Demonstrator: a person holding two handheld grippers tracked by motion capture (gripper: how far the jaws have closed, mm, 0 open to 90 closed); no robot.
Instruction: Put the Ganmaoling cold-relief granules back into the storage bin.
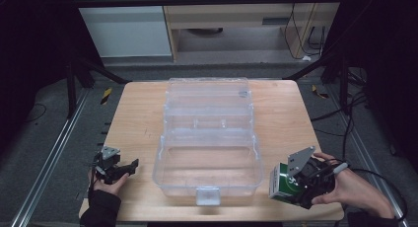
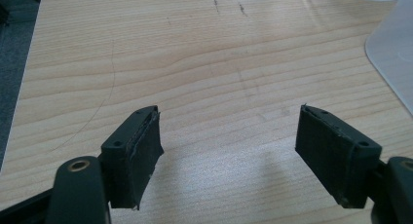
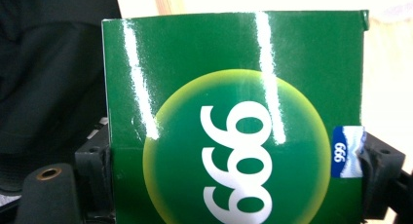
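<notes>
1. The right hand-held gripper (image 1: 292, 183) holds a green box (image 1: 282, 186) by its two sides, clear of the bench (image 1: 138, 113) at the near right, just beside the clear bin (image 1: 207, 138).
2. Risk: the box face is glossy; a tilt could let it slide out between the pads (image 3: 377, 170).
3. Risk: the box may strike the bin's right wall if carried across too low.
4. The left hand-held gripper (image 2: 229, 153) stands wide and empty at the near left; no hazard noted.
</notes>
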